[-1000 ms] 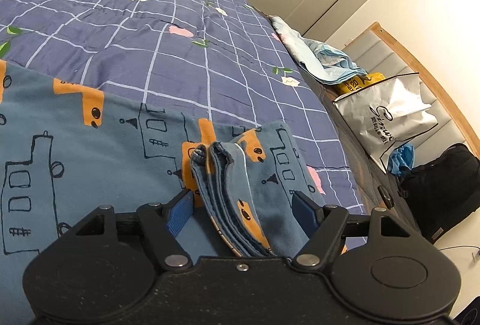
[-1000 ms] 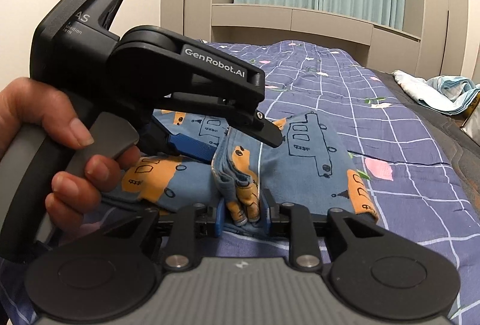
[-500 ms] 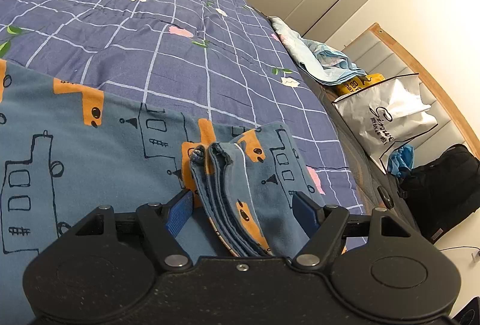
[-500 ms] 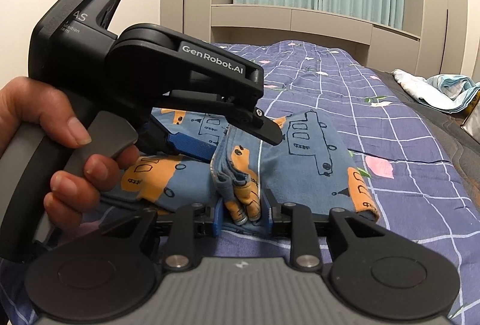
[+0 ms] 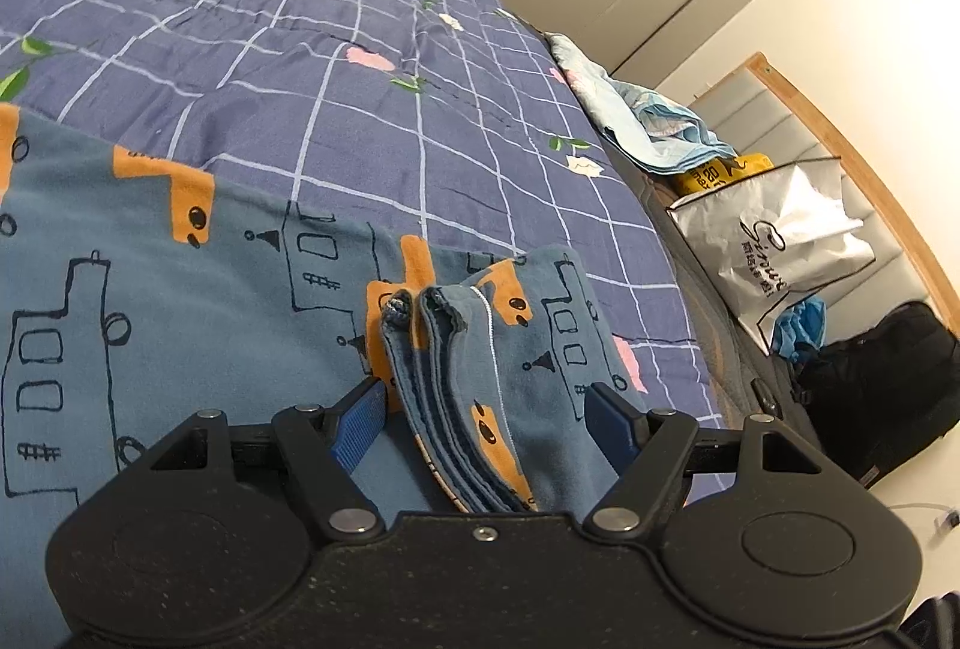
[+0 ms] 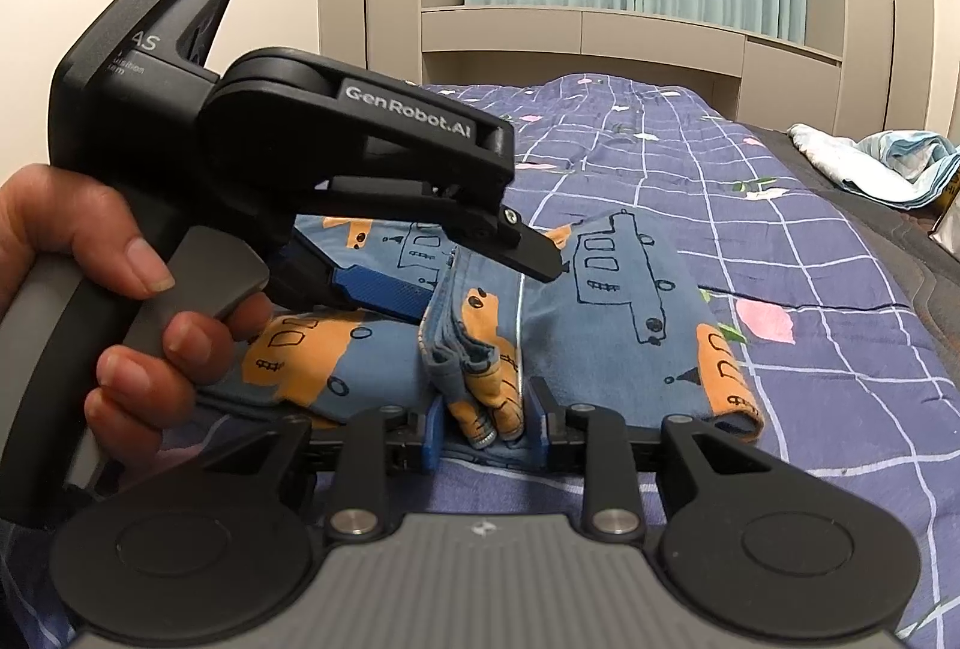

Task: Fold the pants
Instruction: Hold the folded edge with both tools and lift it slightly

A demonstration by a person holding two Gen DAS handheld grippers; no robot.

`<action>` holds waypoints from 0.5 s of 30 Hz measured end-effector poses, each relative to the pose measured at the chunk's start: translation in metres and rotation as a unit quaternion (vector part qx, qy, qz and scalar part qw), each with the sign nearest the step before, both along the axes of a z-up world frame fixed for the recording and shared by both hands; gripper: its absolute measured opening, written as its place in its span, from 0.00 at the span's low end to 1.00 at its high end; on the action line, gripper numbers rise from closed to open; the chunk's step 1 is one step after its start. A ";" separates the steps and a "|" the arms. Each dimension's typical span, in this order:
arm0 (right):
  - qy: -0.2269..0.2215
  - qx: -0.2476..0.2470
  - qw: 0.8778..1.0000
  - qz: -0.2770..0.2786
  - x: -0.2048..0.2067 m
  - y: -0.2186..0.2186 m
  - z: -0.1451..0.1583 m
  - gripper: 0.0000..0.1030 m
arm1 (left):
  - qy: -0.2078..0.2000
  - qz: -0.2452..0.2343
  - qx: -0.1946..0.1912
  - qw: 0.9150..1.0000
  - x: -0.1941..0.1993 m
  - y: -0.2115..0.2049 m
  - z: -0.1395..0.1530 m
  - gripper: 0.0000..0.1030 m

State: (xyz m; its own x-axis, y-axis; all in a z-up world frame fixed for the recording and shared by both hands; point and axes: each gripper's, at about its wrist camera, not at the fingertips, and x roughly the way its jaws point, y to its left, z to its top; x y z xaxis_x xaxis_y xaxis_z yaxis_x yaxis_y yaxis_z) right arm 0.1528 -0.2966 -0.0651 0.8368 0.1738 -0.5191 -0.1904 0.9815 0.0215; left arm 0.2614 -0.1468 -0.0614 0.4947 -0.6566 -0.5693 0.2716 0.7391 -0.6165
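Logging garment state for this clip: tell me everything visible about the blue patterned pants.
The pants look like soft blue cotton, printed with black line-drawn buildings and orange blocks. They lie on the checked purple bedspread, with layered edges bunched into an upright ridge. The right gripper is shut on that ridge at its near end. The left gripper straddles the same ridge with its jaws spread, the blue pads not pressing the cloth.

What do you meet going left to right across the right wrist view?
The person's left hand → left gripper, held over the pants → bunched pants edge pinched in the right gripper → flat part of the pants → purple checked bedspread → crumpled light-blue cloth at the far right.
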 end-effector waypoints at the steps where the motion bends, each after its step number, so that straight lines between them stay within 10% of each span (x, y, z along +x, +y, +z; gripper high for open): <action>1: 0.001 0.004 1.000 0.000 0.000 -0.001 0.000 0.31 | 0.004 0.003 -0.001 1.000 0.001 0.001 0.000 0.71; 15: 0.026 0.053 0.998 0.006 0.007 -0.011 0.003 0.41 | 0.055 0.050 0.008 0.997 0.006 0.015 -0.003 0.33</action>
